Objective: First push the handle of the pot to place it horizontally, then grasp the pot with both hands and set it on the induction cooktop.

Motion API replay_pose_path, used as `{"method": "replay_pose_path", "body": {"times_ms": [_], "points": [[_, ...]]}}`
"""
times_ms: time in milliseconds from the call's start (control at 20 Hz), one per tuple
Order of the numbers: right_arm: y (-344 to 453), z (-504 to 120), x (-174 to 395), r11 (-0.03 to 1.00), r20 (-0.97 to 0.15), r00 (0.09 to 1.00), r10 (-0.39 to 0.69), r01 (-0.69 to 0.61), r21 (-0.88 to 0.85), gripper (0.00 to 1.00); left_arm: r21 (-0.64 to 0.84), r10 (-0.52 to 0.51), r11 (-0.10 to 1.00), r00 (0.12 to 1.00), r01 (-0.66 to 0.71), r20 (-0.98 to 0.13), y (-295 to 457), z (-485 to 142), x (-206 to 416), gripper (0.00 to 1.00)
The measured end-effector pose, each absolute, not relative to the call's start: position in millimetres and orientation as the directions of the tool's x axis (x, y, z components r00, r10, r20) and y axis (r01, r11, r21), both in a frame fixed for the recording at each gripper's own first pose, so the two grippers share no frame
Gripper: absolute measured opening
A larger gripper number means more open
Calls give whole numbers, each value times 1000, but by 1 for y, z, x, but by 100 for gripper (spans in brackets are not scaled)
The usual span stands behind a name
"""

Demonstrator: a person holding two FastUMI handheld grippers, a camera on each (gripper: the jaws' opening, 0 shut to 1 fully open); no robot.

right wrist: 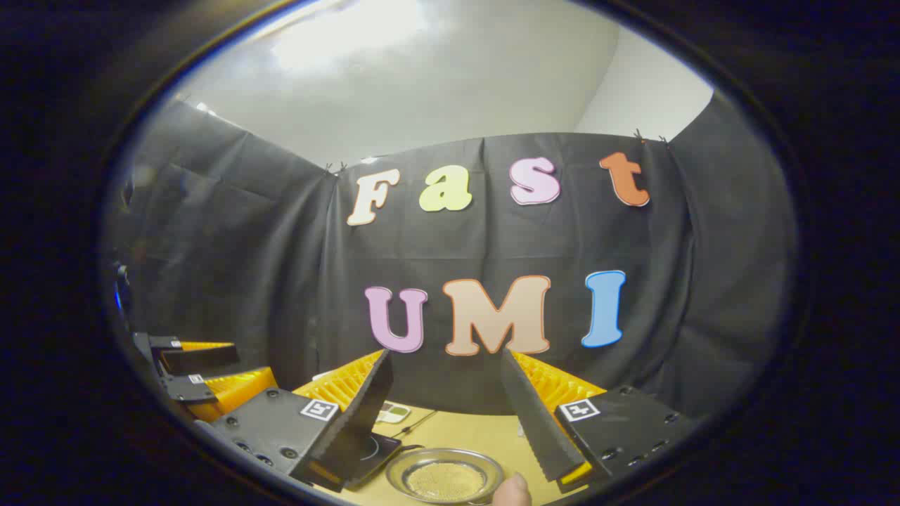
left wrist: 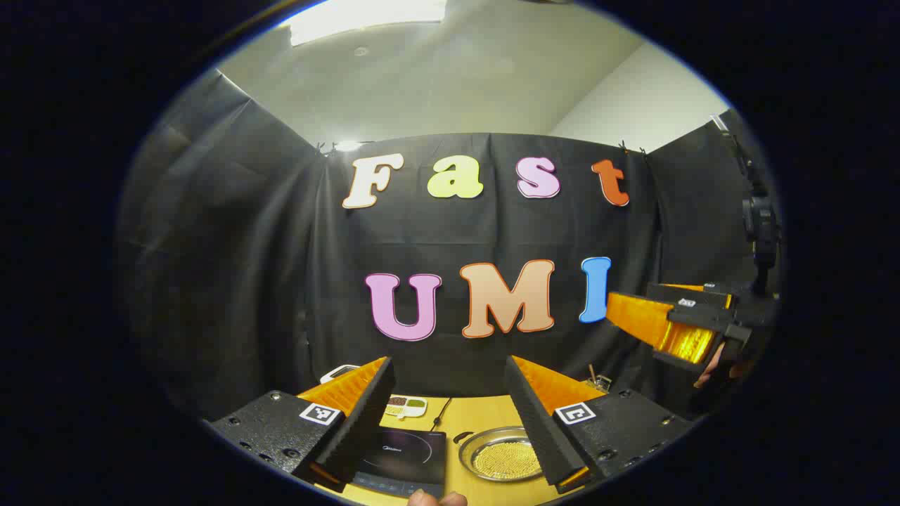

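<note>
Steel pot (left wrist: 500,455), shallow and round with a grainy base, sits on the yellow table (left wrist: 485,411) in the left gripper view, just right of the dark cooktop (left wrist: 406,457) and apart from it. Left gripper (left wrist: 450,414): held above the table, fingers spread wide, nothing between them. Small dish (left wrist: 406,405) with compartments lies beyond the cooktop near the cloth wall. Right gripper (left wrist: 664,327) shows at the far right of this view, raised well above the table, a hand (left wrist: 717,365) under it; whether its fingers are spread cannot be told from here. Right gripper view: right gripper (right wrist: 446,407) hangs above the table (right wrist: 464,429), fingers spread wide and holding nothing. Pot (right wrist: 445,476) sits low between them on the table, with the cooktop (right wrist: 376,450) just left of it, partly hidden by the left finger. Left gripper (right wrist: 204,383) shows at the left edge, also raised.
</note>
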State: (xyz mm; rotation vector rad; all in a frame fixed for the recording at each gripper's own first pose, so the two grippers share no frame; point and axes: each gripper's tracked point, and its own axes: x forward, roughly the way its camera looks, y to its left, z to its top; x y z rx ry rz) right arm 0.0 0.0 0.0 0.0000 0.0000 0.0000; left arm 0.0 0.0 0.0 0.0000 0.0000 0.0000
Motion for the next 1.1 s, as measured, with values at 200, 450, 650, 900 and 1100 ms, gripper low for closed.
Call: {"method": "replay_pose_path", "body": {"times_ms": [200,450,650,900,1100], "points": [[-30,21,-14,961,79,979,-188,200,-192,98,-15,-50,999,999,50,-15,-1,7,13,92],[-10,-15,-12,985,-92,982,-167,163,-54,98,-7,-71,997,997,71,4,5,14,19,95],[-18,-21,-8,983,-136,974,-181,182,-4,99,-3,-65,998,997,65,-29,17,5,14,92],[-13,-28,-8,984,-176,970,-166,174,32,96,1,-59,998,997,59,-41,27,1,12,95],[-4,-35,-7,983,-204,964,-171,181,30,99,3,-52,999,998,52,-36,37,1,6,95]]}}
